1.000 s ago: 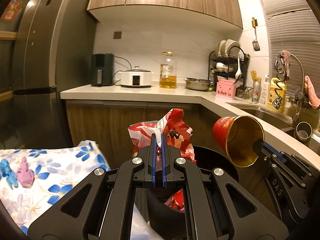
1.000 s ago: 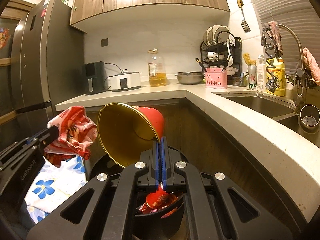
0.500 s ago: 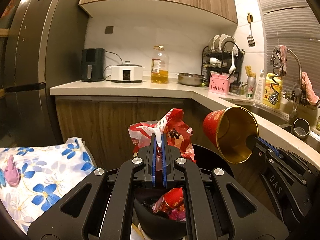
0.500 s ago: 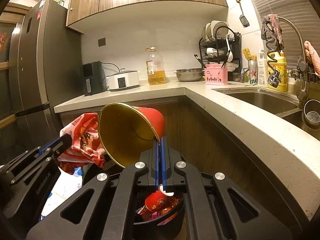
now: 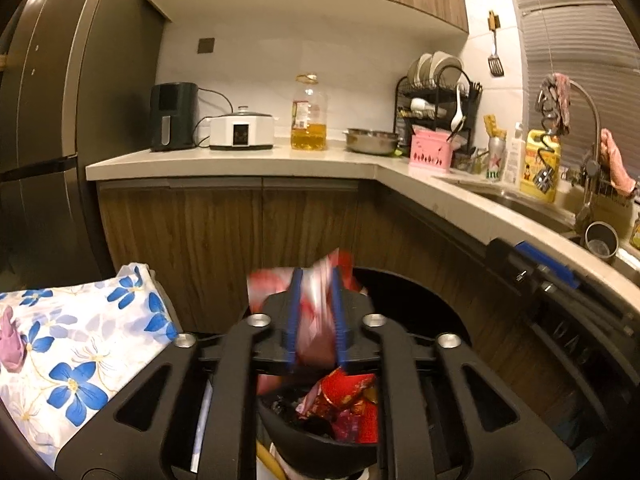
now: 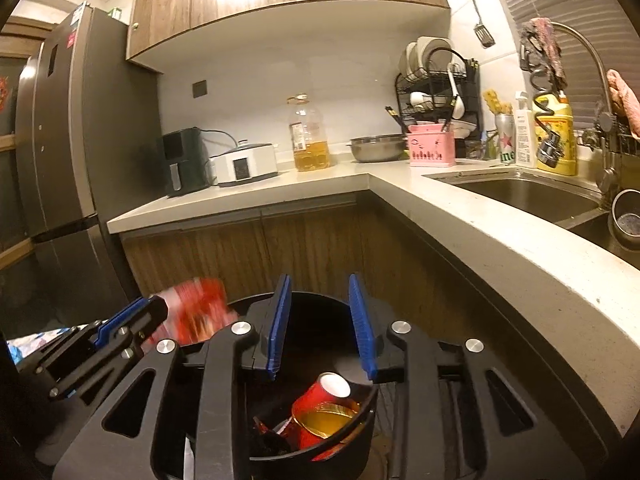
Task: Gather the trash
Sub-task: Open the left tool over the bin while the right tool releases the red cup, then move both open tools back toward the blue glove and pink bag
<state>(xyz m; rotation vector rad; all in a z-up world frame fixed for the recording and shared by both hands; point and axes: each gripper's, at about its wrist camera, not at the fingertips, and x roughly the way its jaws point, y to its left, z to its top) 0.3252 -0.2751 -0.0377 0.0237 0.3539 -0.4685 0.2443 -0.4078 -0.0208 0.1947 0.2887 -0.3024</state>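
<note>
Both jaws have just been opening over the black bin (image 6: 360, 440). Right gripper (image 6: 322, 320) spread, empty — red cup (image 6: 324, 412) lies tipped in the bin directly below. Left gripper (image 5: 314, 316) parted — blurred red wrapper (image 5: 316, 308) between the pads, apparently slipping binward.

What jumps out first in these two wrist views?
The black trash bin under both grippers, with a red, gold-lined paper cup lying inside among red wrappers. The right gripper stands open and empty right above it, its jaws having just been opening. The left gripper has also just been opening, with a blurred red snack wrapper between its blue pads over the bin.
</note>
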